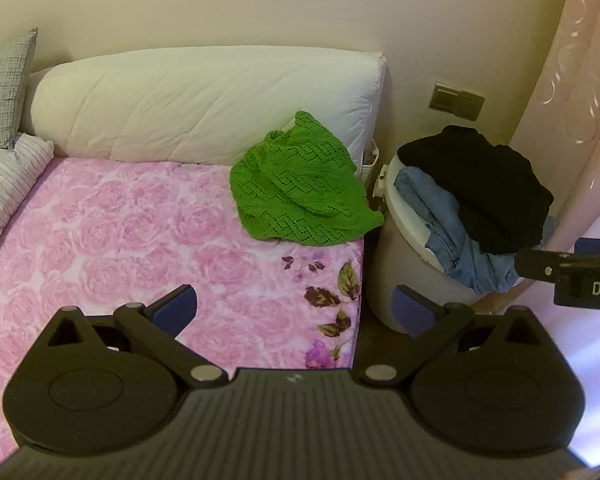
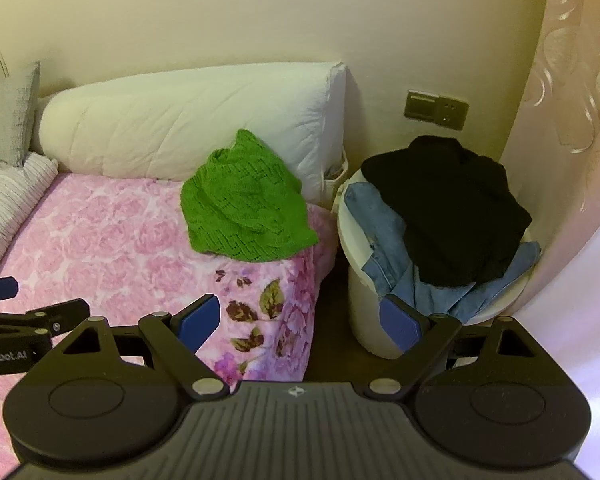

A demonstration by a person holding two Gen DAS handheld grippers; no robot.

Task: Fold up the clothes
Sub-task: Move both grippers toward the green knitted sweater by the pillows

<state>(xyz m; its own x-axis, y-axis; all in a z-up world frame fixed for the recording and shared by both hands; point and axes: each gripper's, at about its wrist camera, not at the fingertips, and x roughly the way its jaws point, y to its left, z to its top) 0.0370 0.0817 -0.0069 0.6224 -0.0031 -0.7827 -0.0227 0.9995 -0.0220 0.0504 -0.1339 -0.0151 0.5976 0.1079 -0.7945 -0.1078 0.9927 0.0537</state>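
Note:
A crumpled green knit garment [image 1: 300,188] lies on the pink floral bed [image 1: 120,248] at its far right corner, against the white pillow; it also shows in the right wrist view [image 2: 244,204]. A black garment [image 1: 484,184] and blue jeans [image 1: 440,224] are piled on a white bin [image 1: 400,256] beside the bed, also in the right wrist view as the black garment [image 2: 452,208] and jeans [image 2: 388,248]. My left gripper [image 1: 294,308] is open and empty above the bed's edge. My right gripper [image 2: 300,320] is open and empty, near the bin.
A long white pillow [image 1: 204,104] runs along the wall. A grey cushion [image 1: 4,84] and a striped cover [image 1: 4,192] sit at the left. A wall socket [image 1: 456,100] and a pink curtain [image 1: 580,80] are at the right.

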